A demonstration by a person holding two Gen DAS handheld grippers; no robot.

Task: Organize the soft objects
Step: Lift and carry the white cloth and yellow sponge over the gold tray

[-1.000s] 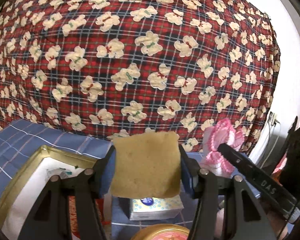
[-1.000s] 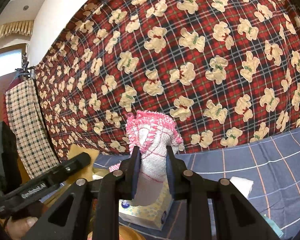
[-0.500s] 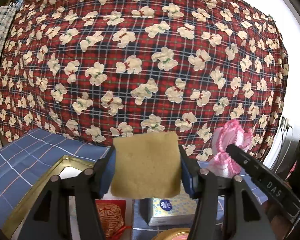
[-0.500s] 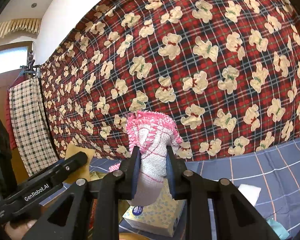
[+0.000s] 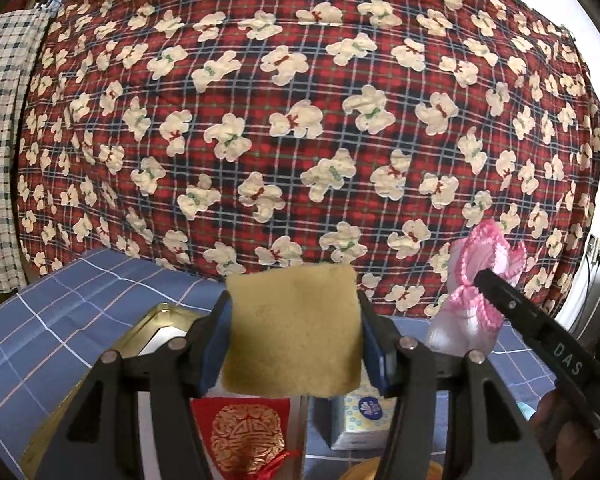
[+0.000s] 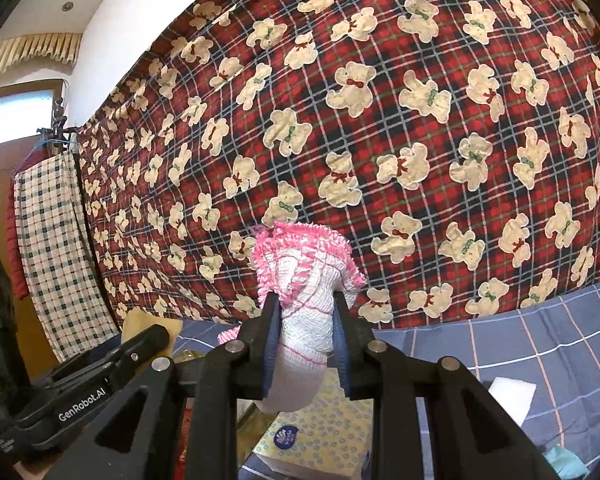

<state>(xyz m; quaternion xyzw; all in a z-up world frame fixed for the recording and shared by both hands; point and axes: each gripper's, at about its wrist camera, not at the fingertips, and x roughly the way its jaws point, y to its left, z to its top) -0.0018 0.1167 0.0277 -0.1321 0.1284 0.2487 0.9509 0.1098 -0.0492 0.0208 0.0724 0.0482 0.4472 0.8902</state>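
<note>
Sponge square [image 5: 293, 330], tan and rough-faced, sits upright between the pads of the left gripper [image 5: 294, 340], which pinch it by its two side edges, so its flat face fills the space between the fingers. That gripper tips a little downward over the clutter below. The right gripper [image 6: 306, 336] points about level and its fingers are pressed tight on a white knitted cloth with pink frilled trim [image 6: 306, 280]; the frill flares out above the fingertips while the white body is squeezed narrow between them and hangs below. In the left wrist view the same pink-trimmed cloth shows at the right, held up beside the sponge square but apart from it, with the black body of the right gripper running down to a hand [image 5: 560, 428] at the lower right edge.

Both held pieces are raised clear of the surface. Below the left gripper lie a gold-rimmed tray [image 5: 148, 322] at the left, a red pouch with gold embroidery [image 5: 244, 436] and a yellow tissue box [image 5: 358, 420]; the tissue box also lies directly under the right gripper. A blue checked cloth [image 6: 540, 360] covers the surface, with a white pad [image 6: 512, 394] lying on it at the right. Behind everything hangs a red plaid sheet printed with teddy bears [image 5: 300, 120], close behind the held pieces, and a green-and-cream checked cloth [image 6: 56, 248] hangs at the far left
</note>
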